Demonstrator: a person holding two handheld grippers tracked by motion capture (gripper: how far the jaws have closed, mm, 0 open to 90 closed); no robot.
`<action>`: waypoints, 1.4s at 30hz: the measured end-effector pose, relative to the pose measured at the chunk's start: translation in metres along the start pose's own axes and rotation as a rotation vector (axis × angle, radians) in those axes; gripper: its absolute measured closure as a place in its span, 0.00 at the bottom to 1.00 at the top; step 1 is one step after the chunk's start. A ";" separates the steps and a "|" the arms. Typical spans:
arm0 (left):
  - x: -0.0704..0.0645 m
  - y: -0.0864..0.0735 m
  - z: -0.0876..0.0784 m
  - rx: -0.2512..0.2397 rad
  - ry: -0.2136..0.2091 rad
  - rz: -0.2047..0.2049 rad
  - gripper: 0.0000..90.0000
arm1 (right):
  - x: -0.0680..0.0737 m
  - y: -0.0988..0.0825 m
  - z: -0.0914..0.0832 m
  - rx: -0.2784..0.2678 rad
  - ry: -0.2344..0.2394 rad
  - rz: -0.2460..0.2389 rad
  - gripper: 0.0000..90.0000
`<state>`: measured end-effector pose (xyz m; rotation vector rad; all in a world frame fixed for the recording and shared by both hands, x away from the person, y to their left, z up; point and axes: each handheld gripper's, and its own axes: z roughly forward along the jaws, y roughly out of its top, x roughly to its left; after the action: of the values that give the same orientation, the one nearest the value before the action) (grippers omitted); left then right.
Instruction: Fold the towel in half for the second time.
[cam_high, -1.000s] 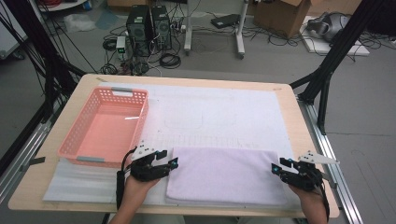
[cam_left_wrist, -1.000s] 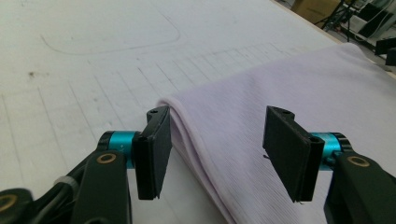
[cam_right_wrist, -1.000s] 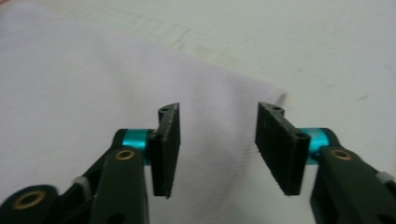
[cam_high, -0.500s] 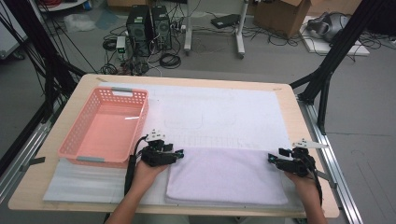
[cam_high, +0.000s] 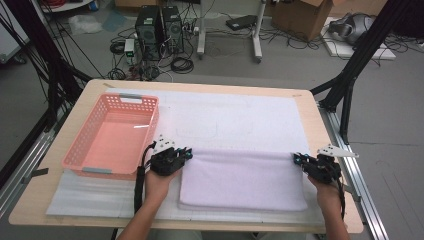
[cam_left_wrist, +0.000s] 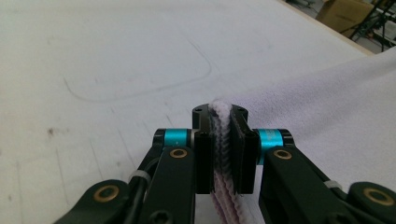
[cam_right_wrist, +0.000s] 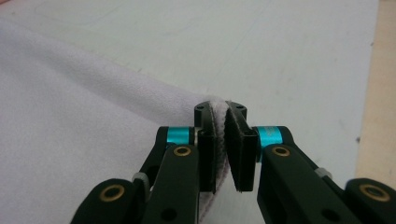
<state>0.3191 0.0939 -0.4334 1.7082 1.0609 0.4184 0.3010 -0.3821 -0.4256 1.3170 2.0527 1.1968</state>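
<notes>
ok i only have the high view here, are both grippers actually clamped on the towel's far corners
Observer: Yes. In the left gripper view the left gripper has just closed, and the lilac towel sits doubled between its fingers.
Operator: and the right one
Observer: The right gripper has also just closed on the towel's edge, pinched between its fingers.
Operator: anything under the corners
Observer: Only the white mat, with a faint pen outline drawn on it.
</notes>
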 end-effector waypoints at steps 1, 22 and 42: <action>0.001 0.003 0.004 0.000 0.006 0.008 0.91 | -0.003 0.003 0.003 -0.009 -0.005 0.003 0.92; 0.001 0.008 0.015 0.057 -0.012 -0.010 0.63 | -0.007 0.030 0.027 0.013 -0.078 0.094 0.62; -0.031 -0.043 -0.035 0.188 -0.093 0.122 0.80 | 0.035 -0.035 -0.028 0.128 0.121 -0.030 0.79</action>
<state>0.2576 0.0923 -0.4510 1.9473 0.9560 0.3206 0.2462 -0.3704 -0.4365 1.2941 2.2600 1.1760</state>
